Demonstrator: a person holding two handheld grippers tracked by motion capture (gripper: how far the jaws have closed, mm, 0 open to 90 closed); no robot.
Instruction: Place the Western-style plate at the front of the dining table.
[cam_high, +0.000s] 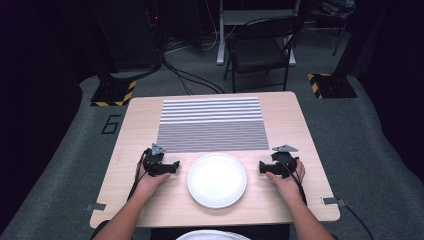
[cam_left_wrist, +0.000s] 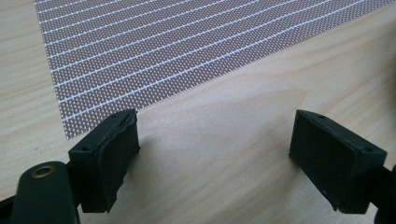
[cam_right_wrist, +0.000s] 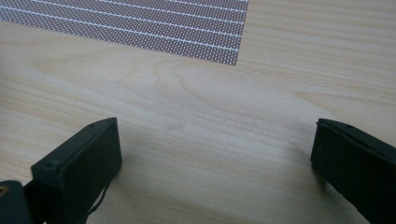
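Wood-grain tabletop (cam_high: 125, 150) lies under both your grippers, and each sits low on it at either side of the white plate (cam_high: 217, 180). Your left gripper (cam_high: 175, 165) is just off the plate's left rim, jaws pointing toward it; your right gripper (cam_high: 261, 167) is just off the right rim, facing in the same way. In both gripper views the jaws stand wide apart with only bare wood between them, so neither has hold of anything.

You have the striped placemat (cam_high: 211, 125) beyond the plate, its near edge close to the plate's far rim; the left gripper view shows the mat's corner (cam_left_wrist: 65, 133) near your jaw. Bare table runs outward from each hand to the left and right edges, and a narrower strip separates the plate from the near edge. Past the table's far edge stands a folding chair (cam_high: 260, 50).
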